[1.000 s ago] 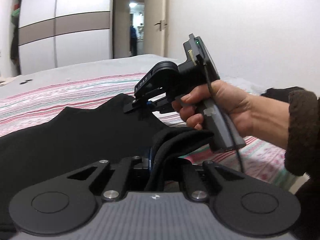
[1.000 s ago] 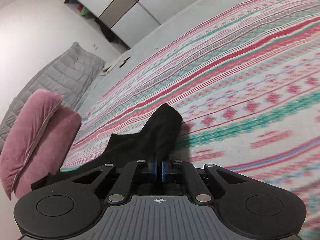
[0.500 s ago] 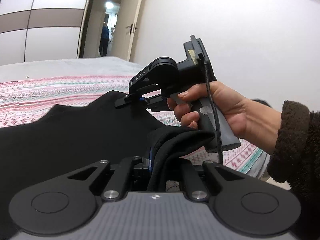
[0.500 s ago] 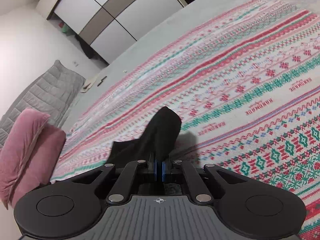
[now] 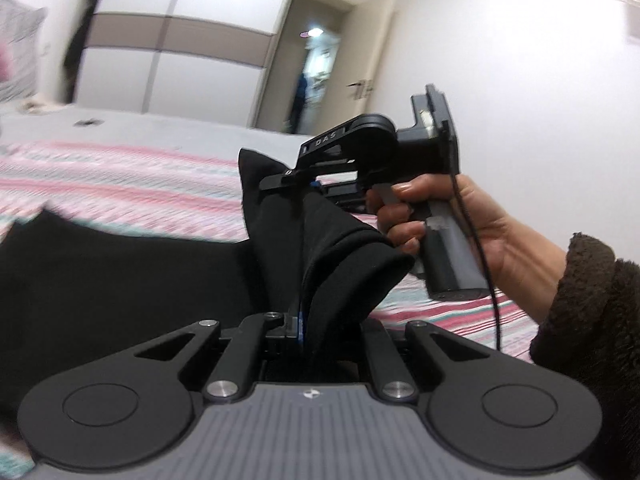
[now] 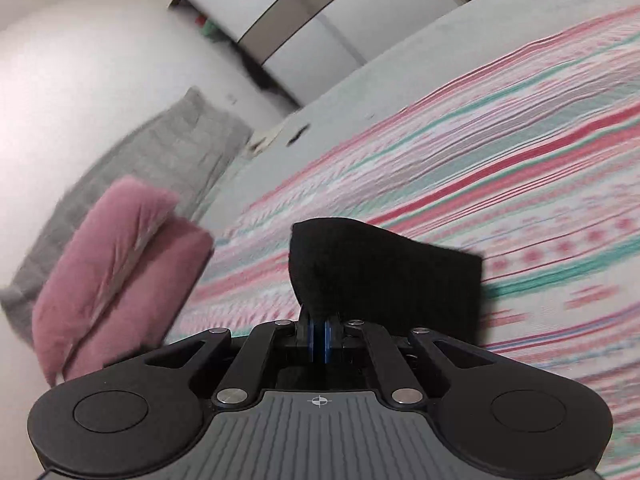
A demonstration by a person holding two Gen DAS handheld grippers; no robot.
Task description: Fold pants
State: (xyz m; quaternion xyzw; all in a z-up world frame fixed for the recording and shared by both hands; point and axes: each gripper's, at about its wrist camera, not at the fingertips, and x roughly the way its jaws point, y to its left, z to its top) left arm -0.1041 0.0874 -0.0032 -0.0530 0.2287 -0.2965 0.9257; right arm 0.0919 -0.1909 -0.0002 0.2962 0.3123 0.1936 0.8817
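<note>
Left wrist view: closest to the lens, the left gripper (image 5: 301, 320) has its jaws pinched tight on a thick fold of the black pants (image 5: 120, 272), which rise out of the jaws as a bunched ridge. To the left of that ridge the rest of the dark cloth spreads flat over the striped bedspread (image 5: 120, 188). Just past the ridge, the right gripper (image 5: 310, 184) is seen from the side, held by a bare hand (image 5: 460, 224) coming out of a fuzzy brown sleeve (image 5: 584, 320); a thin cable (image 5: 486, 280) hangs down beside the handle. Its jaws are closed on a raised peak of the same pants, so the cloth is held up between the two grippers, which are near each other. Farther back stand a white wardrobe (image 5: 180, 40) with a brown band, an open doorway (image 5: 316, 68) and a plain wall (image 5: 520, 60).

Right wrist view: the right gripper (image 6: 319, 336) shows its blue pads pressed almost together, with a flap of the pants (image 6: 384, 276) clamped there and standing up in front of the lens. Beyond the flap lies the bedspread (image 6: 500, 168) in pink, red and teal stripes. To the left, a pink pillow (image 6: 116, 260) leans against a grey quilted cushion (image 6: 152, 160), and the wardrobe (image 6: 320, 32) stands at the far end. The background is blurred.
</note>
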